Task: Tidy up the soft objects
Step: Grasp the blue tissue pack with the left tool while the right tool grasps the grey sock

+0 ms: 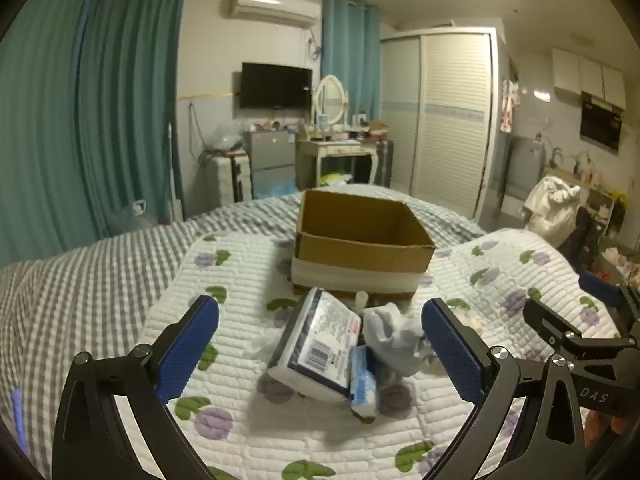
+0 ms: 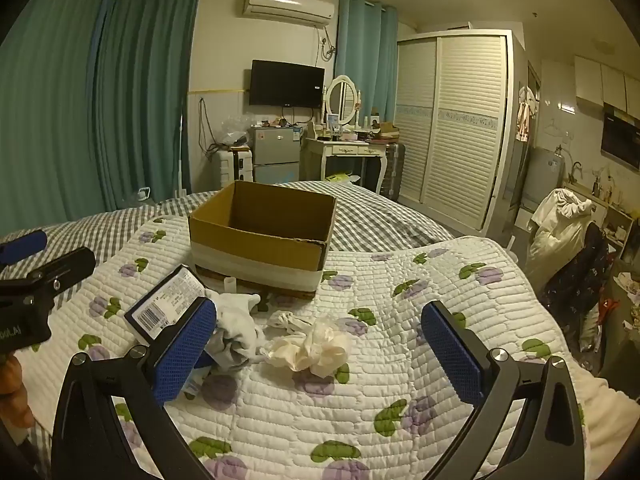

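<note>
Both tongs gaping and empty over the bed quilt (image 2: 400, 360): left tongs (image 1: 320, 344) straddle the tissue pack (image 1: 316, 344), long axis pointing toward the empty cardboard box (image 1: 360, 248) ahead, right tongs (image 2: 318, 350) nearer the cream crumpled cloth (image 2: 316, 348).

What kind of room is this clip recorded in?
Likely a studio bedroom: a bed with a floral quilt, a vanity mirror on a dressing table, a louvered wardrobe, and a kitchen sink corner.

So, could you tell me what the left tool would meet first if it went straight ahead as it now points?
Probably the tissue pack lying between the open left tool and the cardboard box, with the crumpled white cloth beside it; depth is uncertain.
</note>
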The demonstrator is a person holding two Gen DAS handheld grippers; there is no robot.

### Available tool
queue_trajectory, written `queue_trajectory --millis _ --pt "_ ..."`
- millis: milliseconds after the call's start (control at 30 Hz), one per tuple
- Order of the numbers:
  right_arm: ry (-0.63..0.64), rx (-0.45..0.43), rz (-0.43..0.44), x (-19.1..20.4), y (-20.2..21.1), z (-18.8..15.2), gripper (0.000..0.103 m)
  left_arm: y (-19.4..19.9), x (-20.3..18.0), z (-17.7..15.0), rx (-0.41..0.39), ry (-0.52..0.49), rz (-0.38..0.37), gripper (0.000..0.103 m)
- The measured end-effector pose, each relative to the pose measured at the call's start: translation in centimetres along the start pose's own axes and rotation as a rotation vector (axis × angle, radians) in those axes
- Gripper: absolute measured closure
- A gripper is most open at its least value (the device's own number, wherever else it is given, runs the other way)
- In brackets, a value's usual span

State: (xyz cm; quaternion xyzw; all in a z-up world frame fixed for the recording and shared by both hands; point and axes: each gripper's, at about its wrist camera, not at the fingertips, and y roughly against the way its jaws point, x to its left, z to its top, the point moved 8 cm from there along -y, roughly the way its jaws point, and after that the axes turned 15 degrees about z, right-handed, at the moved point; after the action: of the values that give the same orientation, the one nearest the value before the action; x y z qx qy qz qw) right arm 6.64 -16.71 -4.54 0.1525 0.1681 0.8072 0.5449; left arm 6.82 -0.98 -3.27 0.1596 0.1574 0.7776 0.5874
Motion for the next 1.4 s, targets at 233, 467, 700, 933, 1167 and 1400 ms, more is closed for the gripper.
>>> queue_trajectory --millis 233,467,700,933,1167,1400 --pt "-0.019 0.033 -0.001 -1.5 -0.3 -2.0 0.000 -1.7 -1.2 -3.0 0.060 -0.021 0.008 0.000" --pt "-0.016 0.131 -0.025 -2.4 -2.7 -4.6 0.000 -5.4 -4.4 -9.0 0.202 -0.099 -0.023 0.017" --pt "-0.013 0.171 -0.034 -2.4 -4.0 -5.5 0.000 -7.2 -6.5 -11.4 0.286 -0.107 -0.115 0.043" --pt "-0.008 0.188 -0.036 -2.4 -4.7 -6.0 0.000 -8.3 -6.6 -11.5 0.291 -0.126 -0.123 0.084" --pt "0.004 0.192 -0.006 -1.4 -5.3 -6.2 0.000 -6.4 -4.4 -9.8 0.256 -0.080 -0.127 0.087" --pt "0.047 0.195 0.107 2.4 -7.5 -5.3 0.000 -5.3 -2.0 -6.9 0.178 -0.083 -0.075 0.087"
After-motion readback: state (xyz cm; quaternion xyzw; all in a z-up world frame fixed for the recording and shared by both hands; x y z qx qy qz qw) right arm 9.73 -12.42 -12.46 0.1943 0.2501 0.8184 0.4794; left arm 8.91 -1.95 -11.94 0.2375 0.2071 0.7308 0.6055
